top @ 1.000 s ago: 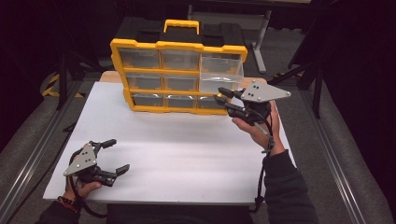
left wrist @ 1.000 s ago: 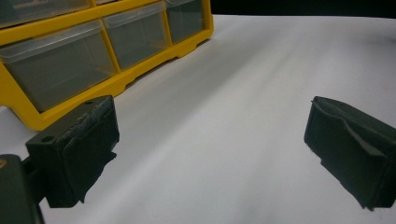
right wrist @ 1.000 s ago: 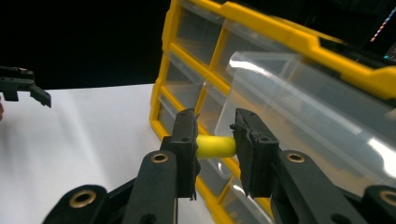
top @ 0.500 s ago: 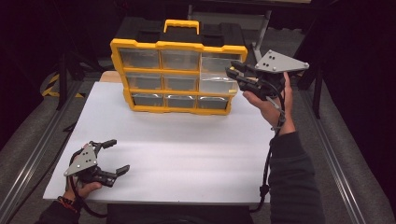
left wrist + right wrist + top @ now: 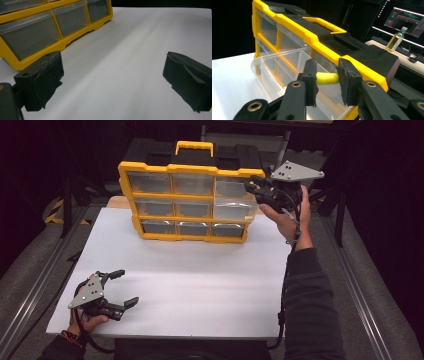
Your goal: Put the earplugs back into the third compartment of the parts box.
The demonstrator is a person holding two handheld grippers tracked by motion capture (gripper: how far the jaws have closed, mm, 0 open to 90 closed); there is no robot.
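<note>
Presently, we find the right claw (image 5: 252, 186) raised at the upper right corner of the yellow drawer cabinet (image 5: 150, 168), its jaws drawn in tight on a small yellow cylinder (image 5: 327, 78). In the right gripper view the cylinder lies crosswise between the two pads, pressed at both ends, and sits just over the clear drawer (image 5: 235, 204) that is pulled out from the cabinet's top right bay. We note that this drawer juts forward of the cabinet front, well past the closed drawers beside and below it. The cabinet's yellow frame and black top run close along the right side of the held cylinder; whether the claw touches the frame we cannot tell.

The left claw (image 5: 122, 287) rests low near the front left corner of the white desk (image 5: 200, 280), held in a hand, jaws spread wide with nothing between them. In the left gripper view the bare desk surface shows between its pads, and the cabinet's bottom row of drawers stands well apart ahead of it.

Around the work, we record a yellow carry handle (image 5: 194, 146) on top of the cabinet. Behind the cabinet, in the right gripper view, stand a bottle of yellowish liquid (image 5: 395, 39) and a lit monitor (image 5: 408, 21) on another surface, well clear of the claw.
</note>
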